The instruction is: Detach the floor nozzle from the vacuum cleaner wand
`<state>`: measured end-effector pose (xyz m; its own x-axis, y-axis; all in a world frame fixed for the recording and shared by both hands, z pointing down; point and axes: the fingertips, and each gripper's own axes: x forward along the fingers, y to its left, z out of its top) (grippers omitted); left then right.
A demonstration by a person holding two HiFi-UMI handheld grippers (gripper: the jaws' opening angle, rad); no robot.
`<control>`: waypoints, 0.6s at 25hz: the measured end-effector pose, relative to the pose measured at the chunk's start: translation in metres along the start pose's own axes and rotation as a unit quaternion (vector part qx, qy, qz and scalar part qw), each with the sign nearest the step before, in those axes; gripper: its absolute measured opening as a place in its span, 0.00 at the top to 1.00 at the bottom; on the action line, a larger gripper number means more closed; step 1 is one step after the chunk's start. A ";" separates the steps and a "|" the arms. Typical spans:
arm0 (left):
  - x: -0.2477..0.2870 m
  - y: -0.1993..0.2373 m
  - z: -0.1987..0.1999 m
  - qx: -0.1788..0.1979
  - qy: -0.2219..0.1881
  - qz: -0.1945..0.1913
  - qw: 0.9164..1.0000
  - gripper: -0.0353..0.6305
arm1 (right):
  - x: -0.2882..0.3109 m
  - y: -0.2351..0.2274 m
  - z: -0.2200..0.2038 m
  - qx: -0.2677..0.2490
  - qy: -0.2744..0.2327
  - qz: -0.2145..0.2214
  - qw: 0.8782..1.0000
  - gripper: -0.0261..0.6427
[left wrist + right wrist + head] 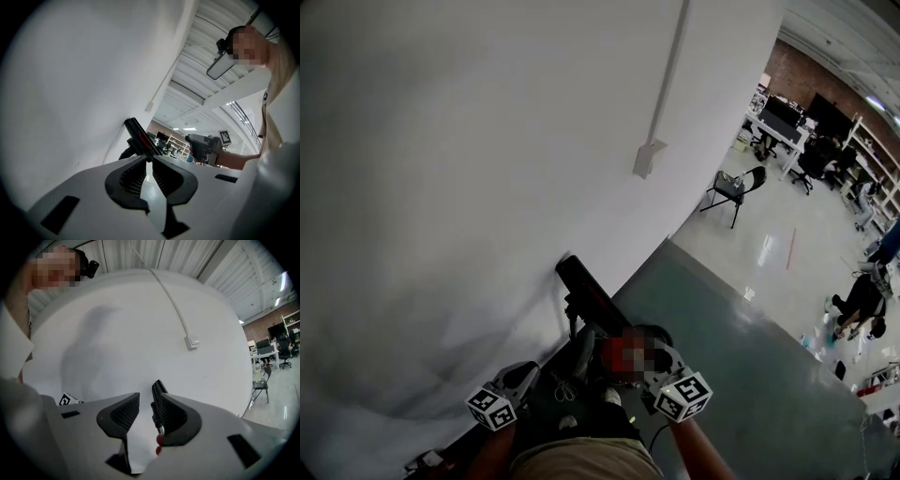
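Note:
The vacuum cleaner's black upper part (pixel 586 295) leans against the white wall, just ahead of both grippers. In the left gripper view it shows as a black bar with a red stripe (pixel 139 137) rising beyond the fingertips. My left gripper (pixel 149 162) is shut, its tips almost touching and nothing between them; it sits low left (pixel 521 378) in the head view. My right gripper (pixel 149 400) is open, and the black vacuum part (pixel 157 391) stands close against its right finger, with a red piece (pixel 160 441) lower in the gap. The floor nozzle is hidden.
A white wall with a cable conduit (pixel 669 80) fills the left. A dark grey floor mat (pixel 741 375) runs along it. Farther off stand a folding chair (pixel 733 190), desks with monitors (pixel 786 122), and people (pixel 862 302) at the right.

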<state>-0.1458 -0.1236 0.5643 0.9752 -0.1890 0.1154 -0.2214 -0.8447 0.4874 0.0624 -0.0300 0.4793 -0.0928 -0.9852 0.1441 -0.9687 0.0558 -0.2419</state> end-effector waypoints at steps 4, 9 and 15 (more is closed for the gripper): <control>0.023 0.006 0.011 0.004 -0.003 0.028 1.000 0.91 | 0.023 -0.027 0.010 -0.012 0.006 0.027 1.000 0.77; 0.060 0.013 0.025 0.007 -0.012 0.062 0.998 0.91 | 0.055 -0.059 0.022 -0.013 0.020 0.064 0.998 0.77; 0.097 0.005 0.041 0.020 -0.021 0.093 0.995 0.91 | 0.083 -0.079 0.025 -0.009 0.060 0.122 0.991 0.77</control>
<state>-0.0523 -0.1661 0.5426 0.9173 -0.3633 0.1632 -0.3976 -0.8129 0.4255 0.1373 -0.1207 0.4862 -0.3506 -0.9156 0.1970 -0.9178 0.2940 -0.2670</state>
